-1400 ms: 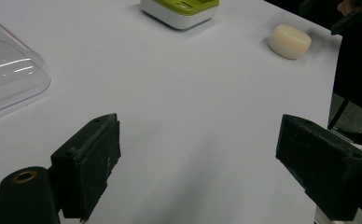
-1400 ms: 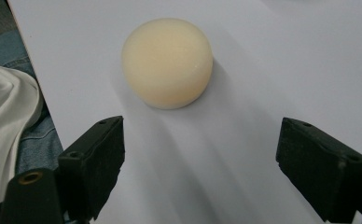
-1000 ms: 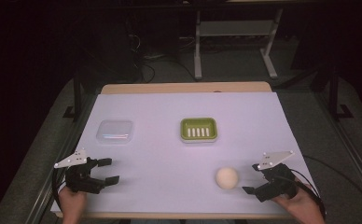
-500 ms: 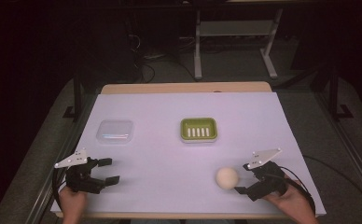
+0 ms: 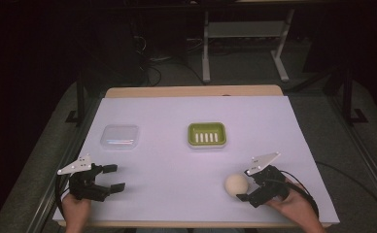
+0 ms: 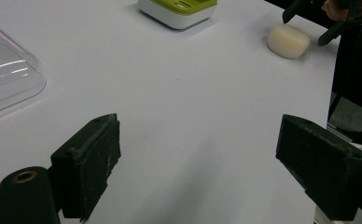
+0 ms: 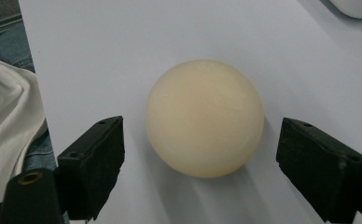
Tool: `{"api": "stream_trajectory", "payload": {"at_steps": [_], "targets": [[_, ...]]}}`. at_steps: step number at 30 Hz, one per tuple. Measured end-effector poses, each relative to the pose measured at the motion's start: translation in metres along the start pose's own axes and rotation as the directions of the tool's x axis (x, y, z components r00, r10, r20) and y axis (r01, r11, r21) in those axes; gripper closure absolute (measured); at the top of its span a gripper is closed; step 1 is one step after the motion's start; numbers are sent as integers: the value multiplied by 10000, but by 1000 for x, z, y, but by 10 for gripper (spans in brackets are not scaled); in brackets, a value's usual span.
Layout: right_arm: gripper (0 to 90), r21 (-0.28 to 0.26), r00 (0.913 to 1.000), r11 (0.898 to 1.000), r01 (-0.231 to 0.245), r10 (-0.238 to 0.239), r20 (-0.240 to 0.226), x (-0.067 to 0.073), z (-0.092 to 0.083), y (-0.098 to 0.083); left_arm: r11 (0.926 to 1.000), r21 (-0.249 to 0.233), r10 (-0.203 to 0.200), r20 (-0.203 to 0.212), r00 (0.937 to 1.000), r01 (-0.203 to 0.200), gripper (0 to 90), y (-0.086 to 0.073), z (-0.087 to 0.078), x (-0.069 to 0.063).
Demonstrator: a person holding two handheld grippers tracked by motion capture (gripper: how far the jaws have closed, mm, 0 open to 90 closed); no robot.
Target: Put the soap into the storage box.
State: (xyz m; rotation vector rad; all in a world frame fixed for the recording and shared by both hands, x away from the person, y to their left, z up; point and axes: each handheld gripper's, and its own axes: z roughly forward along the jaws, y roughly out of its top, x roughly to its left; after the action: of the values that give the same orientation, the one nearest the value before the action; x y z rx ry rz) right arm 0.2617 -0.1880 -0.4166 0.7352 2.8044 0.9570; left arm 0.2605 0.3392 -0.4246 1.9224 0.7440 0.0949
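- Right gripper (image 5: 245,187): jaws spread wide, holding nothing, set just beside the soap bar (image 5: 237,185) near the front right of the table (image 5: 167,165). In the right gripper view the soap bar (image 7: 205,117) lies between the two jaws, apart from both.
- Risk, slip: the soap bar is a rounded, smooth, cream-coloured puck. If the jaws close off-centre or too high on its domed edge, it will likely squirt out forwards or roll away across the table.
- Risk, push: the bar rests free on a slick white surface. A jaw touching one side first would probably shove it sideways before the other jaw meets it.
- Risk, marking: soap is soft; a hard squeeze may dent it.
- Left gripper (image 5: 104,180): jaws released and empty, resting near the front left edge, well apart from the soap bar. It poses no interference at present.
- Farther back: a clear plastic lid (image 5: 120,136) lies at the left, and a green soap dish (image 5: 206,134) with a slotted insert stands mid-table, empty. Judged destination: the dish. A tilted release there could leave the bar perched on the rim.
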Motion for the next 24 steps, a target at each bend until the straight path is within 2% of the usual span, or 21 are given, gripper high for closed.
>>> {"api": "stream_trajectory", "payload": {"at_steps": [3, 11, 24], "targets": [[146, 244, 10000, 9997, 0, -1, 63, 0, 5, 3, 10000, -11, -44, -1, 10000, 44, 132, 0, 0, 0], [146, 286, 9997, 9993, 252, -251, -13, 1, 12, 9, 10000, 25, 3, 3, 10000, -3, 132, 0, 0, 0], [146, 742, 9988, 9960, 499, -496, -56, -1, 27, 14, 10000, 18, -3, -4, 10000, 3, 131, 0, 1, 0]]}}
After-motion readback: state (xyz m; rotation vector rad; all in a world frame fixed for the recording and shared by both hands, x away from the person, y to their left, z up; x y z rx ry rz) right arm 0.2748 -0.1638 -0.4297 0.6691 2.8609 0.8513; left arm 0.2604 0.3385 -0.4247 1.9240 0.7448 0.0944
